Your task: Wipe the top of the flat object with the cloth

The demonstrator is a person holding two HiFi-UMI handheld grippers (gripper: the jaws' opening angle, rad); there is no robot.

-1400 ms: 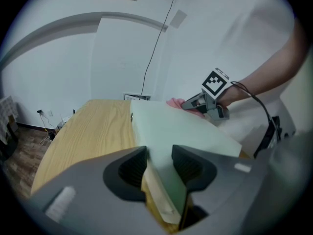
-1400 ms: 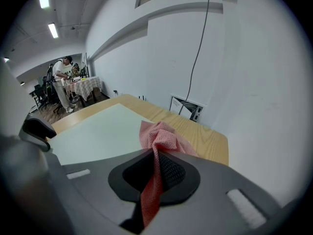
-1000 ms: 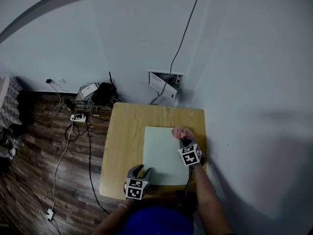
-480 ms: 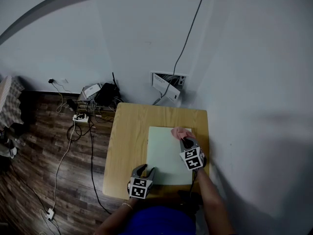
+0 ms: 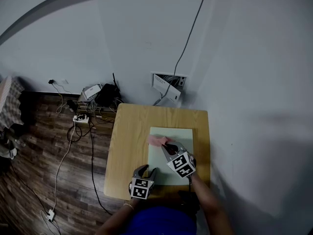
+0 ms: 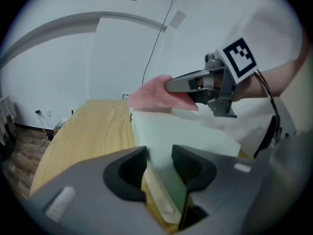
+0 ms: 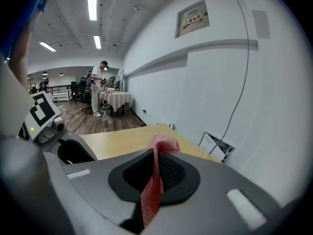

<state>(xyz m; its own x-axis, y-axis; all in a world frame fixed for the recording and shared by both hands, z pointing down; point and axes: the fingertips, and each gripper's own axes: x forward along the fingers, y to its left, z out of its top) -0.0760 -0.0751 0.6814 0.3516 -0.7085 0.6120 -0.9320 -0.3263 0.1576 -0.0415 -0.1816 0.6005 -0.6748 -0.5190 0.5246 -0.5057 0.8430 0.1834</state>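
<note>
On the wooden table (image 5: 126,143) lies the flat, pale green board (image 5: 180,135), near the person. The left gripper (image 5: 145,170) pinches the board's near left corner between its jaws and holds it down. The right gripper (image 5: 168,147) has its jaws shut tight on the pink cloth (image 5: 156,140), which sits at the left side of the board.

To wipe well, the cloth should press flat on the top and go in long, straight rows, each next to the last. The left gripper should keep the board from sliding. Whether the cloth touches the top right now is hard to tell.

A second ago the cloth was at the board's far right corner. Now it has crossed to the left edge. The left gripper has not moved.
</note>
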